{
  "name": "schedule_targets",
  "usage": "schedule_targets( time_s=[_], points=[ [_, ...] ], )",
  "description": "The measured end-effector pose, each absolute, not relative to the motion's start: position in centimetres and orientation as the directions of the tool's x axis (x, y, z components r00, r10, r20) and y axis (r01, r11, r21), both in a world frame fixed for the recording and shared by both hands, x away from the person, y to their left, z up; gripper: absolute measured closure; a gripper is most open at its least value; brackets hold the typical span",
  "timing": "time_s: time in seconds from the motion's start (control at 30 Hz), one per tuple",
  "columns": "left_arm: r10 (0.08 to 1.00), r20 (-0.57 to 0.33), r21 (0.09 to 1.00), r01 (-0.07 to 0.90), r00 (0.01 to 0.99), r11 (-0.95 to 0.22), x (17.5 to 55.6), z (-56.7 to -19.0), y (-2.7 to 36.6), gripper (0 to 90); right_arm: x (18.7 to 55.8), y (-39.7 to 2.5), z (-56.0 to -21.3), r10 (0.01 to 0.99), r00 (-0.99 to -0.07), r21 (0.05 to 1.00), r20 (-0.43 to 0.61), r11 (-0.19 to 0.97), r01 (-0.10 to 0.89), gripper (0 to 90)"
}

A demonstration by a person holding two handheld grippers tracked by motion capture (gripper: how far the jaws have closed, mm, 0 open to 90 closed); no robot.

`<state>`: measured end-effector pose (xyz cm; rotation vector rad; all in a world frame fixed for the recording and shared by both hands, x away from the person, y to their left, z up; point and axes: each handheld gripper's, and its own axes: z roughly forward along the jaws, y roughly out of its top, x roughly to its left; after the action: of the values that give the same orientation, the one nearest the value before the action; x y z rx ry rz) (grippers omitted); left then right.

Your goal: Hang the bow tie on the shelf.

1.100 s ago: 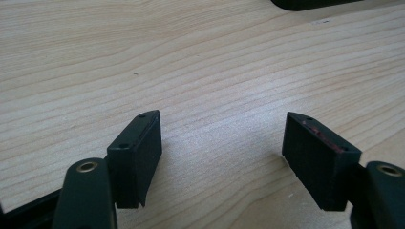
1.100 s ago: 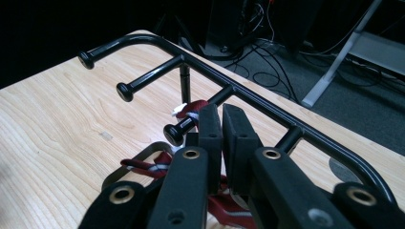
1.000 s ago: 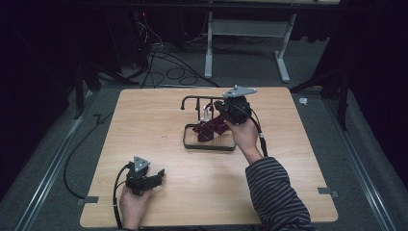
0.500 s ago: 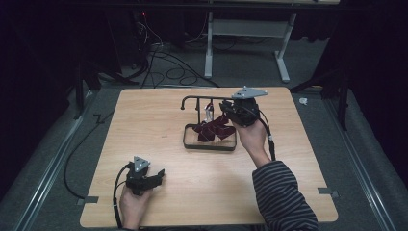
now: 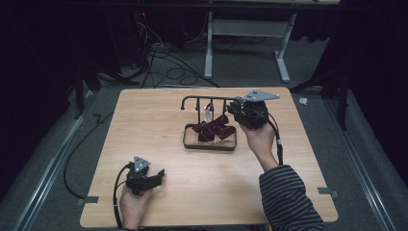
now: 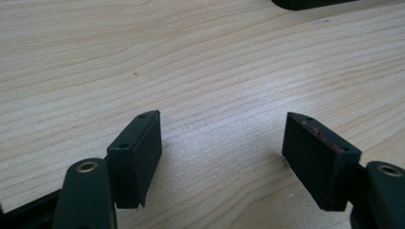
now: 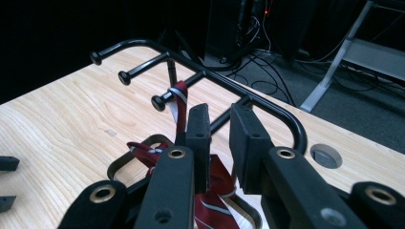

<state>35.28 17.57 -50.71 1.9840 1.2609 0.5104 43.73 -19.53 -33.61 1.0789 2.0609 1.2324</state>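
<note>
- My right tool [image 5: 240, 111] sits at the black rack [image 7: 200, 76], just at its right end, above the back of the dark tray [image 5: 210, 144].
- In the right gripper view its jaws stand a narrow gap apart with nothing between them; I read it as released, nearly closed.
- The red striped tie [image 7: 179, 102] hangs over one peg of the rack and spills down into the tray, just left of my right tool's jaws.
- My left tool [image 5: 153, 177] rests low on the wooden surface [image 5: 144, 120], near its front left corner, well apart from the rack.
- Its jaws are spread wide over bare wood.
</note>
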Motion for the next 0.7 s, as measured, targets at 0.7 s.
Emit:
schedule_targets(
  time_s=[0.7],
  points=[
    [0.895, -0.045, 0.747, 0.61, 0.443, -0.264, 35.3, -50.7, 17.6, 30.3, 42.3, -21.7, -34.0, 0.835, -0.55, 0.886, -0.015, 0.266, 0.38, 78.5]
  ],
)
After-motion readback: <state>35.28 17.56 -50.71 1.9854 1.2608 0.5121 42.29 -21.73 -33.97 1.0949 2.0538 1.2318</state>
